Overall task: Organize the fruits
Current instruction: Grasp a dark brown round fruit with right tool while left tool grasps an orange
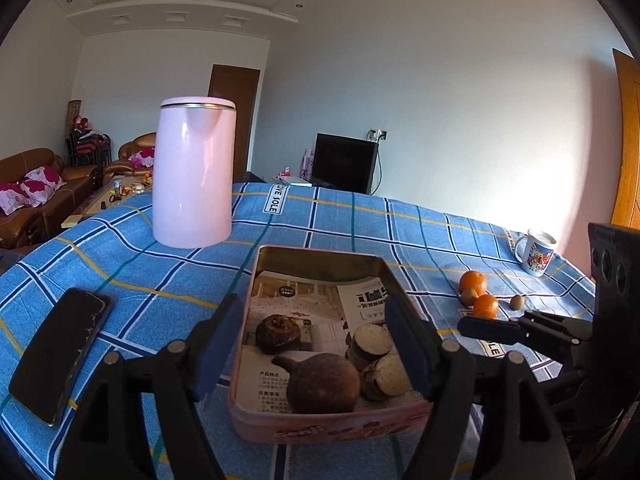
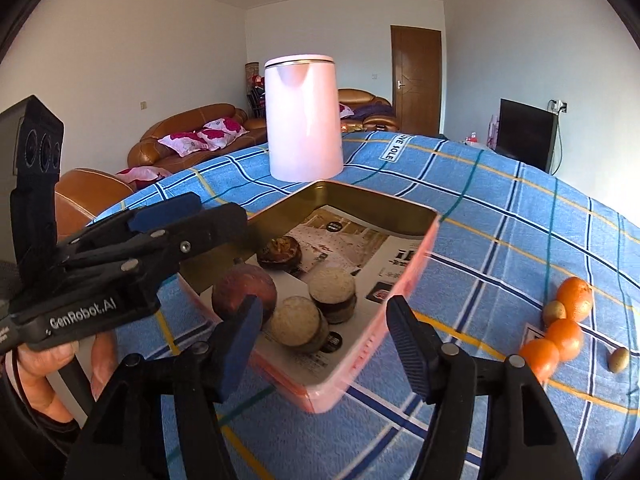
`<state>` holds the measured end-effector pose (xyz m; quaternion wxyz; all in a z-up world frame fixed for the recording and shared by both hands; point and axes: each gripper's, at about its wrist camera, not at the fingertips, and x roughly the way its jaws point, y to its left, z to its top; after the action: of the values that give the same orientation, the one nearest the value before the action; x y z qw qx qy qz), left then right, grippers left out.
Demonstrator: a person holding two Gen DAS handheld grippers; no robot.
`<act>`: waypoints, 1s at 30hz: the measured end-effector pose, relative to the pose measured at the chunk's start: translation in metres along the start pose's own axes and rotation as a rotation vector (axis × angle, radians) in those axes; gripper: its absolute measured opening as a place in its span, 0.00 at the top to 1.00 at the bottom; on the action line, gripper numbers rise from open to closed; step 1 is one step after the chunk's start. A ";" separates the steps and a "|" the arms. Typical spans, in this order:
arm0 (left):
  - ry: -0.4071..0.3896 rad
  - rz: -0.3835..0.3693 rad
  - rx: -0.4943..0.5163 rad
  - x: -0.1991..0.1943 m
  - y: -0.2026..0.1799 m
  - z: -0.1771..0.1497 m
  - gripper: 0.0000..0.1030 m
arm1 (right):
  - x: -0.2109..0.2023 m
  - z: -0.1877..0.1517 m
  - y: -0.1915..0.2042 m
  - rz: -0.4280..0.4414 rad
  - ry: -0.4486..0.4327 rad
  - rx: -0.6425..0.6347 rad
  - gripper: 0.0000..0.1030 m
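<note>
Both grippers, left (image 1: 316,344) and right (image 2: 324,344), hover with fingers released and empty over the tin (image 2: 404,276) already holding brown fruits (image 2: 244,292), while oranges (image 2: 575,298) and kiwis (image 2: 618,359) wait on the bench (image 2: 500,216).

You have a table (image 1: 328,220) covered with a blue checked cloth. Take the pink tin (image 1: 320,426) as your landmark: it sits on the cloth at the near middle, open side up. Behind it, a little to its left, stands the pink kettle (image 1: 194,172), upright and clear of the tin. Well to the tin's left lies a dark phone (image 1: 60,354), flat on the cloth, near the edge. To the tin's right, three oranges (image 2: 566,330) huddle together, touching one another. Two small brownish fruits (image 2: 554,311), possibly kiwis, sit by them, one touching the oranges and one just apart. Farther right and back stands a mug (image 1: 538,252).
</note>
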<state>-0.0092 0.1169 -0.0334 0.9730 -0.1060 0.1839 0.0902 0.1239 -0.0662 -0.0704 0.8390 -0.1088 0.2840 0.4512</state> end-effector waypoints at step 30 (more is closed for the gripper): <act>0.314 -0.264 0.262 0.089 -0.177 -0.010 0.26 | -0.110 -0.097 -0.180 -0.318 0.180 0.333 0.61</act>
<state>0.1065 -0.0437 -0.0457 0.9414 -0.0148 0.3275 -0.0799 0.1872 -0.2873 -0.0994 0.8772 -0.0522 0.4072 0.2489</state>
